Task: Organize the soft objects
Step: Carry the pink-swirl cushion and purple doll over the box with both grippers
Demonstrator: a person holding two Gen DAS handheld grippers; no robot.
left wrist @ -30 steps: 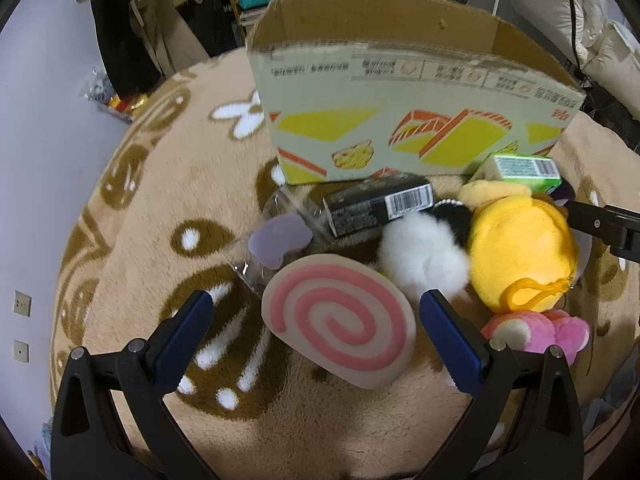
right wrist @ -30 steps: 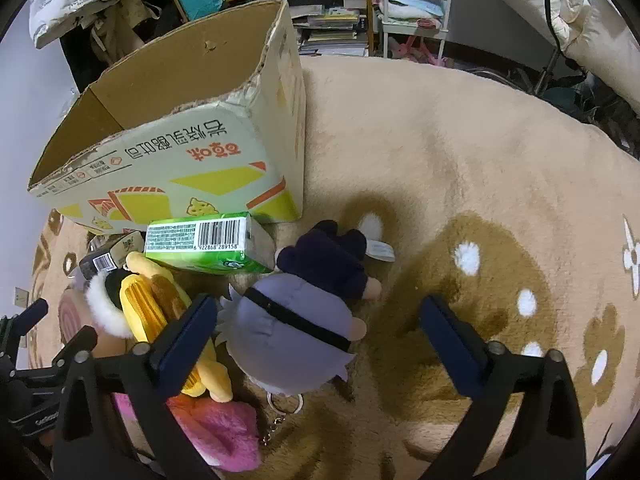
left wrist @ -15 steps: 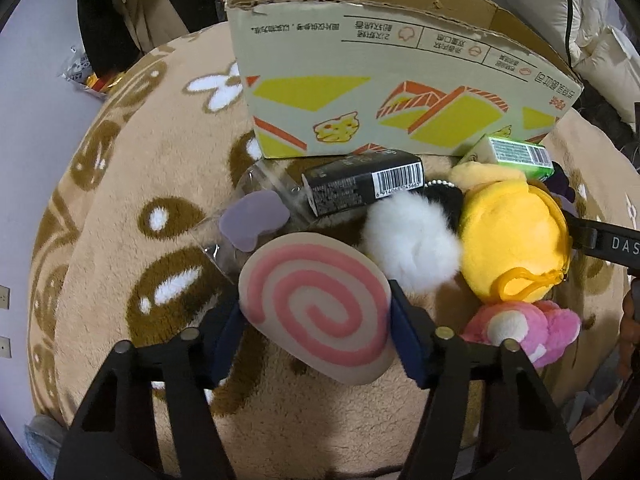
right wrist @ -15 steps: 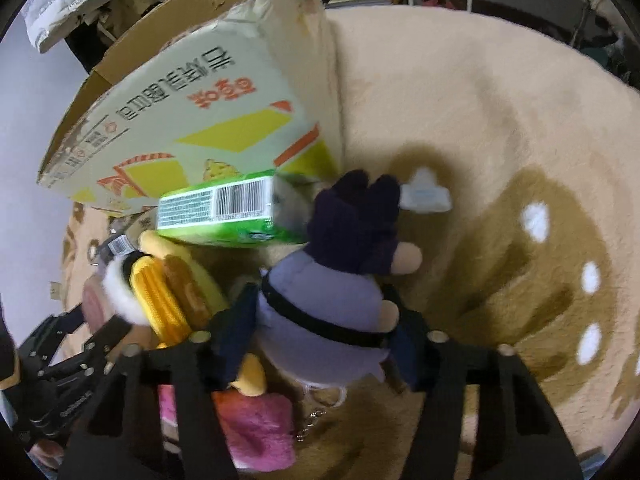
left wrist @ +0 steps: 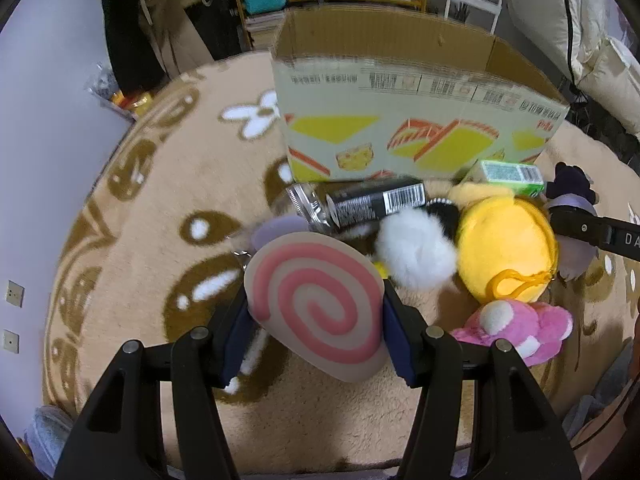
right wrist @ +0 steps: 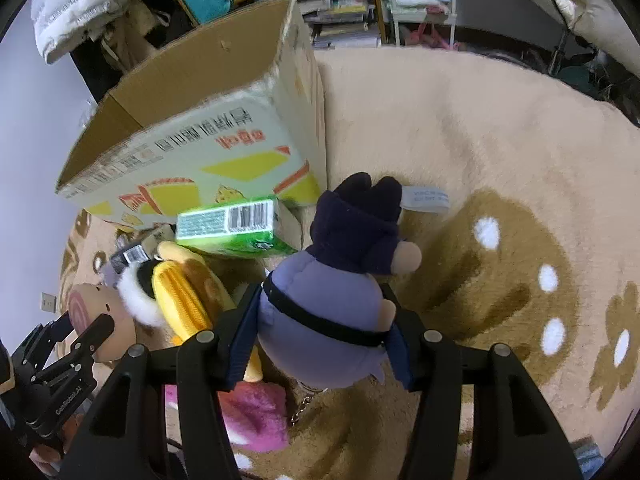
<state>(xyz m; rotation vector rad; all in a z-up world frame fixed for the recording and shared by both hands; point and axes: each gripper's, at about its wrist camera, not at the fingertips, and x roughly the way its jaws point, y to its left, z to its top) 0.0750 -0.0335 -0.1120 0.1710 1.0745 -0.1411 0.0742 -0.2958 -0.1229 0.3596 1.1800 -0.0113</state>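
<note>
A cream disc plush (left wrist: 318, 306) with a pink spiral. A lavender doll (right wrist: 324, 316) with navy hair and black strap. Yellow plush (left wrist: 506, 248), white pompom (left wrist: 416, 254), pink plush (left wrist: 520, 330), green carton (right wrist: 230, 228). Tan rug (right wrist: 460, 128) with brown patches and white dots.

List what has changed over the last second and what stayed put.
Both went from open to shut: the left hand-held gripper took hold of the pink swirl cushion, the right hand-held gripper took the purple plush doll. The cardboard box, green carton and yellow plush stayed put.
</note>
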